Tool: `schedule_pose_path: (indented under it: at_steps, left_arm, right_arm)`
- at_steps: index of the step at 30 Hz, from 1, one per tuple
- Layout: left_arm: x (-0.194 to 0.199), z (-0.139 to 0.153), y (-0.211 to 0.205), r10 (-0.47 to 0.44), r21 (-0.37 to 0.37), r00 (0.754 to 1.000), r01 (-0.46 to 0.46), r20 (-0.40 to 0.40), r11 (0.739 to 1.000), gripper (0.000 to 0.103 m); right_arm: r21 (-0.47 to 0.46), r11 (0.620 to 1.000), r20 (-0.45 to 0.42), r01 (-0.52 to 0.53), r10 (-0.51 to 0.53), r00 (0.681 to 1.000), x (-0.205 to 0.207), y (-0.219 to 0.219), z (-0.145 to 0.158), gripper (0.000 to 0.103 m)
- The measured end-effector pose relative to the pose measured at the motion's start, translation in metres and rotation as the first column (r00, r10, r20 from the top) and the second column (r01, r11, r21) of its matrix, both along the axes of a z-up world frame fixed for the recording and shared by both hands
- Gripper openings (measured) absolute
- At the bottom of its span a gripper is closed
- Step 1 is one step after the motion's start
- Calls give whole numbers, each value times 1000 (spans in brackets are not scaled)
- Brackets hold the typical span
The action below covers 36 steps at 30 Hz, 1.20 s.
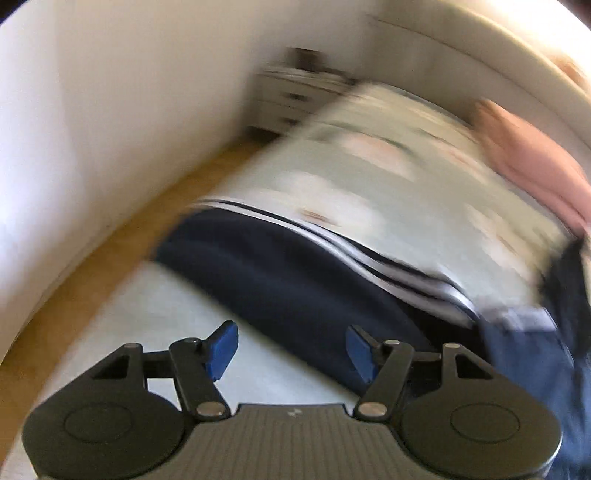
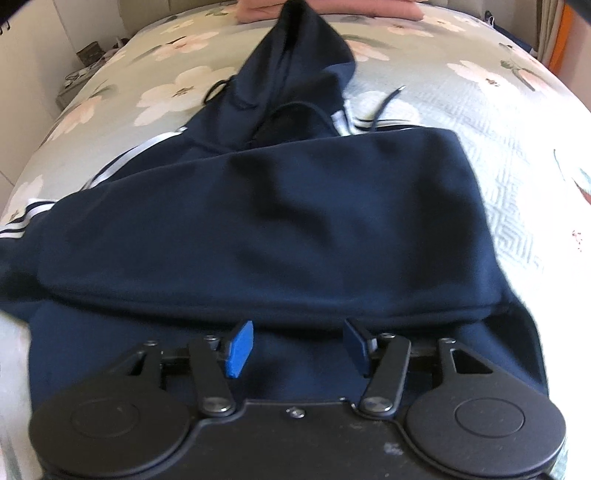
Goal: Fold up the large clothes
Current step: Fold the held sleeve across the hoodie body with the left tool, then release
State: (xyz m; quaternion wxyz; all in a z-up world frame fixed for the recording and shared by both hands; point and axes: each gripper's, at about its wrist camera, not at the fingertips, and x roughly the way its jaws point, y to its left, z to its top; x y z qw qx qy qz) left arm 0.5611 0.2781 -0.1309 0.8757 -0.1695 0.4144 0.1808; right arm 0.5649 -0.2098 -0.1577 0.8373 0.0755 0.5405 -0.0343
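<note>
A navy hoodie (image 2: 277,229) with white sleeve stripes (image 2: 140,151) lies on the flowered bed cover (image 2: 480,110). Its lower part is folded up over the chest, and the hood (image 2: 295,66) points to the far end. My right gripper (image 2: 297,347) hangs open just above the hoodie's near edge, with nothing between its blue pads. The left wrist view is blurred by motion. There my left gripper (image 1: 291,350) is open over the pale cover, with the hoodie (image 1: 280,280) and its stripes (image 1: 351,254) just beyond the right finger.
Folded pink cloth (image 2: 369,7) lies at the head of the bed. A white nightstand (image 1: 291,96) stands against the wall beyond the wooden floor (image 1: 110,258) on the left. Blue denim (image 1: 535,369), seemingly a person's leg, is at the right of the left wrist view.
</note>
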Motion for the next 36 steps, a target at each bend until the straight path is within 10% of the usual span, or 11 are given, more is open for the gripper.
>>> schedule_pose_path:
  at_steps: [11,15,17,18,26,31,36]
  left_arm:
    - [44,-70,137,308,-363,949,-309,-64,879,70]
    - [62,-75,140,306,-310,952,-295,-15,904,66]
    - [76,-75,136,284,-226,959,-281,-23,933,15]
    - [79,-72,133,265,-193,964,-265,-21,945,9]
    - [61,34,37,19,85,970,-41,243,996,8]
    - [42,99,-103,-359,235,861,288,361,928,8]
    - [33,92,-235,-578,141,721,573,381,807,13]
  right_arm:
    - [6,1000,-35,-28,29,999,-5,40,-8,69]
    - [-1,999,-38,-41,40,998,-4,43,-10,69]
    - [-7,999,-44,-43,43,998,-4,42,-12,69]
    - [-10,999,-47,-43,43,998,-5,41,-12,69]
    - [1,1000,-39,10,-9,999,-4,22,-7,69]
    - [22,999,-19,42,-42,999,-11,9,3,69]
    - [37,996,-10,83,-83,996,-21,-10,13,72]
